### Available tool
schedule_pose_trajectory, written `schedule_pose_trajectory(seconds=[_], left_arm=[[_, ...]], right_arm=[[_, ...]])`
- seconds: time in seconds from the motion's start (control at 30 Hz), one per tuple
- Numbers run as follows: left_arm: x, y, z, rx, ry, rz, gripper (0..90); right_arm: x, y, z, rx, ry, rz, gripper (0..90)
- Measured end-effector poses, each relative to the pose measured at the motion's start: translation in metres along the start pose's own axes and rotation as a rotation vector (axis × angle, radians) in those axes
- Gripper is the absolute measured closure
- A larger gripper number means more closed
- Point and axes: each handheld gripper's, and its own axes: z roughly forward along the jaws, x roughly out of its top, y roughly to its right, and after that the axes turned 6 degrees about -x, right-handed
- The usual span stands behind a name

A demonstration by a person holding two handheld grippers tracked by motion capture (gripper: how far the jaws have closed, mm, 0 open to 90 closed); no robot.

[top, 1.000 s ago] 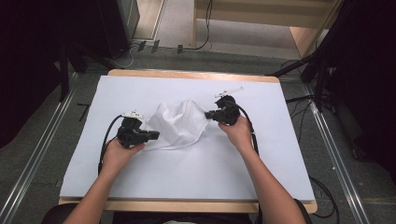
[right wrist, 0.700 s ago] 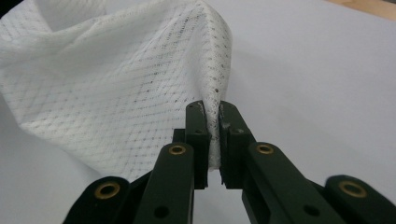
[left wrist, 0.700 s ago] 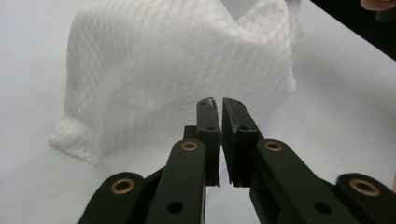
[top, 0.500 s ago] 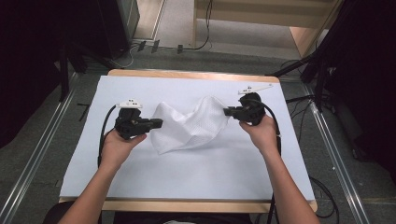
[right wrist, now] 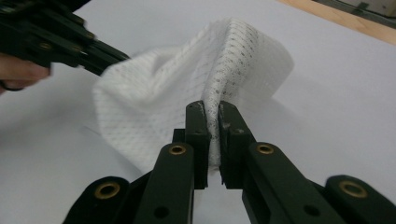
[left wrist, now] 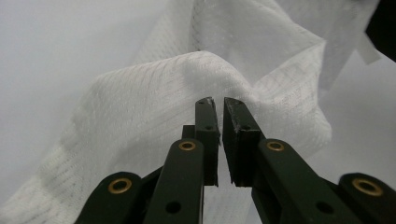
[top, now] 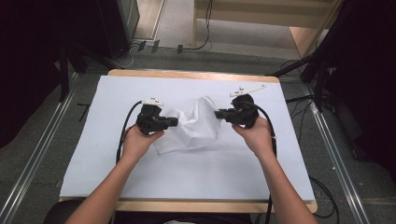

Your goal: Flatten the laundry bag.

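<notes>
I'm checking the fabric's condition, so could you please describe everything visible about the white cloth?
The white cloth is a thin mesh-like fabric with a fine dotted weave, crumpled and partly lifted off the pale table cover. The left claw grips its left side, and the right claw pinches a folded edge on its right side. Between them it rises in a peaked fold, while its lower part rests on the cover.
</notes>
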Motion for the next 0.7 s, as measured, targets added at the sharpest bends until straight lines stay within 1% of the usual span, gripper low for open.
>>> schedule_pose_trajectory(seconds=[0.03,0.1,0.13,0.17,0.2,0.3,0.33,0.4,0.43,0.57,0.63,0.7], left_arm=[[-0.002,-0.001,0.001,0.001,-0.005,-0.005,85.2],[-0.006,-0.004,-0.002,0.005,-0.008,-0.015,85.1],[-0.006,-0.004,-0.002,0.005,-0.008,-0.015,85.0],[-0.010,-0.008,-0.008,0.011,-0.001,-0.029,84.9],[-0.011,-0.011,-0.013,0.011,0.005,-0.037,84.8],[-0.015,-0.016,-0.029,0.030,0.022,-0.051,84.2],[-0.016,-0.018,-0.035,0.036,0.027,-0.053,83.5],[-0.018,-0.020,-0.045,0.055,0.034,-0.051,82.0],[-0.019,-0.021,-0.050,0.065,0.042,-0.053,80.9],[-0.022,-0.025,-0.067,0.077,0.089,-0.083,75.8],[-0.023,-0.026,-0.075,0.090,0.089,-0.080,72.1],[-0.024,-0.026,-0.081,0.110,0.095,-0.086,66.8]], right_arm=[[0.001,-0.004,0.001,0.004,0.005,-0.011,85.9],[0.005,-0.017,0.005,0.030,0.014,-0.038,85.9],[0.005,-0.017,0.005,0.030,0.014,-0.038,85.9],[0.008,-0.029,0.012,0.047,0.014,-0.058,86.0],[0.010,-0.033,0.015,0.053,0.012,-0.075,86.0],[0.013,-0.048,0.030,0.083,0.003,-0.100,85.9],[0.013,-0.053,0.035,0.090,-0.003,-0.103,85.9],[0.014,-0.062,0.046,0.105,-0.013,-0.123,85.9],[0.014,-0.066,0.050,0.110,-0.008,-0.134,85.9],[0.016,-0.079,0.067,0.152,-0.010,-0.132,85.9],[0.016,-0.086,0.077,0.174,-0.015,-0.134,85.9],[0.015,-0.093,0.085,0.191,-0.021,-0.145,85.8]])
